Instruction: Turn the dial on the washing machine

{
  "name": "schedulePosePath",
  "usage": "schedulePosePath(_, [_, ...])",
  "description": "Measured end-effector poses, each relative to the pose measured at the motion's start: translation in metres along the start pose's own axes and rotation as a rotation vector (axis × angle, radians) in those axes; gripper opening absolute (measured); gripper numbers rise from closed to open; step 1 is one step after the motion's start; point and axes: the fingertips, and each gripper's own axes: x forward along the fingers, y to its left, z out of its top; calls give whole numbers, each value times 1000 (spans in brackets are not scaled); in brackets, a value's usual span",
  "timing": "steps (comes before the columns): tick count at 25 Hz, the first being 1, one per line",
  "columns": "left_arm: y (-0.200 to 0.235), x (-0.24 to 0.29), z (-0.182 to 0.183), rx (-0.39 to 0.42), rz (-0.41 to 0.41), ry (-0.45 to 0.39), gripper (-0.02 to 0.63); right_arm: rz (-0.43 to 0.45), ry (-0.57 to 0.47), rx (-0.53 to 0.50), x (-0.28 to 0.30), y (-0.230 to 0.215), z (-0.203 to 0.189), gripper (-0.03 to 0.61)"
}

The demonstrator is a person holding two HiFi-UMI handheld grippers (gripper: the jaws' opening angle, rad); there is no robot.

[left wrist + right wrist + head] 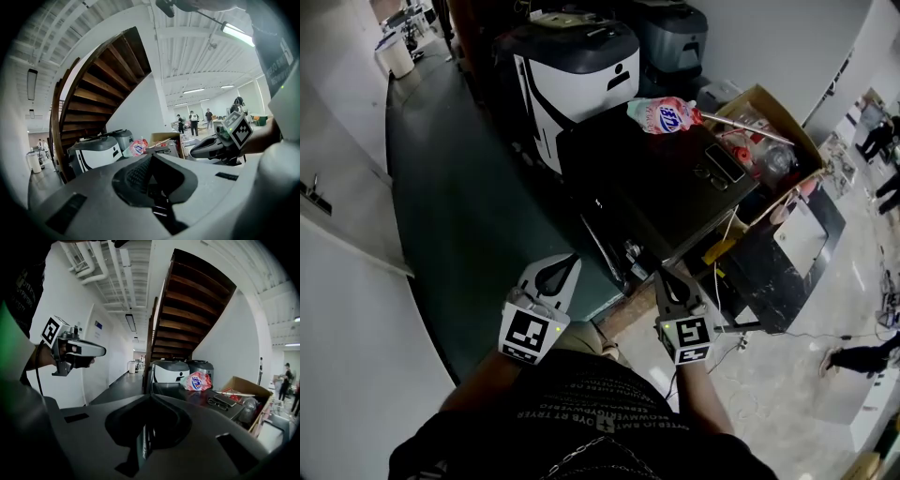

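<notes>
The washing machine (656, 187) is a dark, black-topped box in front of me; I cannot pick out its dial in any view. My left gripper (572, 260) is held in the air short of the machine's near left corner, jaws together and empty. Just before the machine's near front edge hangs my right gripper (662, 275), also shut with nothing in it. In the right gripper view the jaws (150, 397) point along the machine's top (187, 392). The left gripper (103, 351) shows there at the left.
A pink detergent bag (664, 114) lies on the machine's far end, with a phone and glasses (724, 161) on its right side. A white and black appliance (577, 70) stands behind. An open cardboard box (787, 131) of clutter sits to the right. Cables trail on the floor (741, 347).
</notes>
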Motion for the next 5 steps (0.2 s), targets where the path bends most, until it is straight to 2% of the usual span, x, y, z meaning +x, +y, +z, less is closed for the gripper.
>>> schedulePosePath(5, [4, 37, -3, 13, -42, -10, 6, -28, -2, -22, 15, -11, 0, -5])
